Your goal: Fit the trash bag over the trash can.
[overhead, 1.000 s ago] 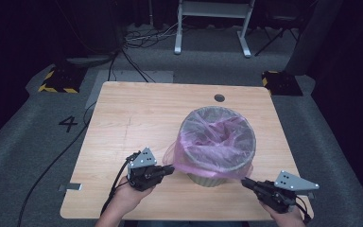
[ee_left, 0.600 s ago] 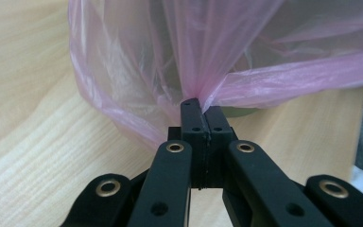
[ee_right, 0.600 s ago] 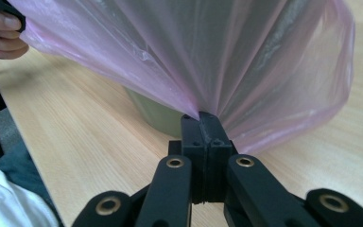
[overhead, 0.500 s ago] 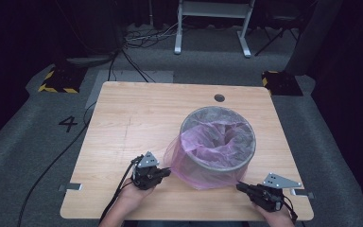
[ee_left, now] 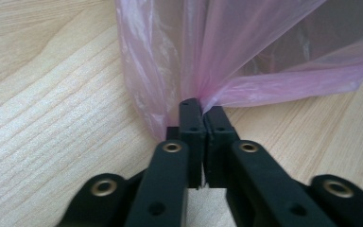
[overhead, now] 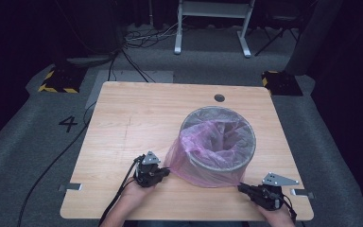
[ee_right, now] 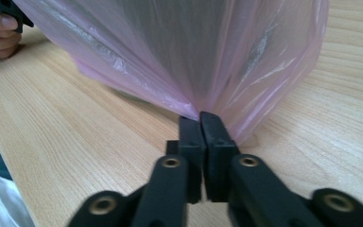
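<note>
- Wooden tabletop (overhead: 137, 118) in a dark room; grey mesh bin (overhead: 218, 142) stands right of centre.
- Pink bag (overhead: 203, 156): lines the bin, skirt pulled down over the outside to the tabletop.
- Left gripper (overhead: 163, 173): jaws have just been easing apart, yet pinch the bag's hem.
- Right gripper (overhead: 242, 187): likewise, film nipped at its tips.
- Judged nearly done; release remains.
- Gripper views show the pinches; high view shows the bin's rim.

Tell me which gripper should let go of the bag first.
Either, probably: the left gripper and right gripper each pinch the pink bag at table level beside the bin; their jaws have just been opening.
</note>
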Demonstrator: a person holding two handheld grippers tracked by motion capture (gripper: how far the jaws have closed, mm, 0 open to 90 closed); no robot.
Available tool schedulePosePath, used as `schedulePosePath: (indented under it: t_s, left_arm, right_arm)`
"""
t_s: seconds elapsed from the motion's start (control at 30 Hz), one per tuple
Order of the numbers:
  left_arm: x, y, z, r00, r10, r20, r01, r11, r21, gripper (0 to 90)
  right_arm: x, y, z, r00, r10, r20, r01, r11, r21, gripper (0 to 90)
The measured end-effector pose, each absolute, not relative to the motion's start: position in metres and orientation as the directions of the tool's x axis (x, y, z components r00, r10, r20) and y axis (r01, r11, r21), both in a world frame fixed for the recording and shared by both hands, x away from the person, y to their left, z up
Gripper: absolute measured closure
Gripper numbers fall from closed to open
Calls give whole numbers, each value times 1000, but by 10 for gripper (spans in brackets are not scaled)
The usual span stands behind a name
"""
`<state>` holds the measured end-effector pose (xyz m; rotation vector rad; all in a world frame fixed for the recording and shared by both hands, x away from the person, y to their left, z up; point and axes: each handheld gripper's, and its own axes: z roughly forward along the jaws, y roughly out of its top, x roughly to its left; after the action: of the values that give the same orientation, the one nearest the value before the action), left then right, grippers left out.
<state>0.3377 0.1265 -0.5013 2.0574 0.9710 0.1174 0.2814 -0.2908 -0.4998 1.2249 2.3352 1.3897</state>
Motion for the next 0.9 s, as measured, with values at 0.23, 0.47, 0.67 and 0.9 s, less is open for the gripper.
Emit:
schedulePosePath:
  t_s: [0.23,0.47,0.67,0.9]
  left_arm:
    - [335,135,-494,676,700,-230,592,-331,735,331]
    - [325,149,-484,704,672,-230,567,-336,752,118]
    - [313,166,-487,726,652,-218,560,-376,738,90]
    - [309,191,-489,663,714,-227,593,-315,741,90]
  right_arm:
    - [281,-297,-494,-632,725,273,547,167,820,437]
    - [282,-303,-490,-620,723,305,547,119,828,182]
    - [282,-312,-488,-599,739,309,544,93,834,165]
    - [283,-321,-484,-576,760,301,526,63,848,155]
